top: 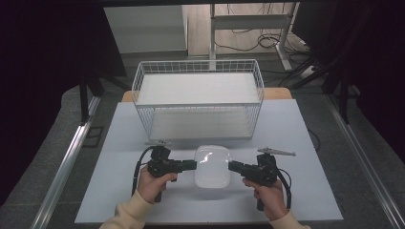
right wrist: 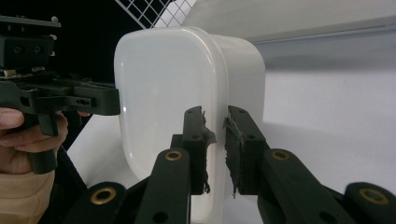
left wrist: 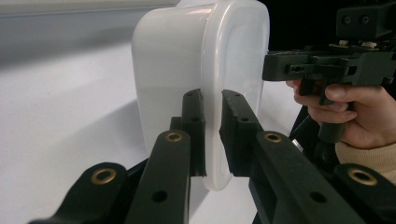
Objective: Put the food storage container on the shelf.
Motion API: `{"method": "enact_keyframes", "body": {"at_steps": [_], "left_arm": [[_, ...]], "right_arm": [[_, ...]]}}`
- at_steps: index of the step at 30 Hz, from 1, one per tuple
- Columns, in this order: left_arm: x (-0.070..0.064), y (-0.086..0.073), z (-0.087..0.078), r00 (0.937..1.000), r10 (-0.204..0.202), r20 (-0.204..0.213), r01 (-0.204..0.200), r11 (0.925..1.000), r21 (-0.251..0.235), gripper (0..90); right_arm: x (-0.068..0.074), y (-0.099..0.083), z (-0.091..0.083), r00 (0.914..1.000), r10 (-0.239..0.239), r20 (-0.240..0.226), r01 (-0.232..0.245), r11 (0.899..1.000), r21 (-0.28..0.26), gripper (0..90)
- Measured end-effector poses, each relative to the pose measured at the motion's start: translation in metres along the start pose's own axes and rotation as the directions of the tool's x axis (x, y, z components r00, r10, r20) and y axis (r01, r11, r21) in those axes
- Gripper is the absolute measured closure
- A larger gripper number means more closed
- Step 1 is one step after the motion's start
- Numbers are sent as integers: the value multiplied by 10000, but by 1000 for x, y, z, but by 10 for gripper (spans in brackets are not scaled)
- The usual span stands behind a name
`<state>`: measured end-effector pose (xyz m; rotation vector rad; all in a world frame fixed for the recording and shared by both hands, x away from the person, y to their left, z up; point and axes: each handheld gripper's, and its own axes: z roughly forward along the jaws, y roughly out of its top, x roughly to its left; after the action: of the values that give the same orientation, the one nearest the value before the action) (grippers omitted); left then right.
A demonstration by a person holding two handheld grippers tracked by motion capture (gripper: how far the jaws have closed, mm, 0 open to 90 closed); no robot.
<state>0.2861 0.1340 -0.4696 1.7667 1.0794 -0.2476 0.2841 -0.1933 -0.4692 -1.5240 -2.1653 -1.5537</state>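
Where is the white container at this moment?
In the high view, the white container sits on the table just before the wire basket, between the left gripper and right gripper.

I see the white container (top: pixel 212 166) hemmed on two sides: my left gripper (top: pixel 193 165) clamps its left rim and my right gripper (top: pixel 232 166) its right rim, so no side approach is free; behind the container the wire basket (top: pixel 198 98) stands close, walling off the far side, with just a narrow strip of table (top: pixel 305 143) between; the near side of the container lies open; above it nothing blocks.
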Motion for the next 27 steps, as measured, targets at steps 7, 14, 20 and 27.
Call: {"method": "enact_keyframes", "body": {"at_steps": [7, 14, 20, 27], "left_arm": [[-6, 4, -7, 9998, 208, 11, -208, 9996, -181, 814], [-11, 6, -12, 9991, 421, -43, -422, 9985, -338, 814], [-15, 9, -19, 9985, 554, -33, -555, 9970, -540, 816], [-19, 14, -26, 9976, 691, -69, -695, 9950, -724, 818]], "right_arm": [[8, 4, -5, 9995, -331, -1, 331, 9991, -275, 786], [13, 8, -6, 9985, -550, -4, 550, 9979, -349, 785], [18, 14, -7, 9970, -778, -58, 774, 9960, -447, 784], [22, 23, -8, 9945, -1041, -84, 1036, 9934, -500, 783]]}}
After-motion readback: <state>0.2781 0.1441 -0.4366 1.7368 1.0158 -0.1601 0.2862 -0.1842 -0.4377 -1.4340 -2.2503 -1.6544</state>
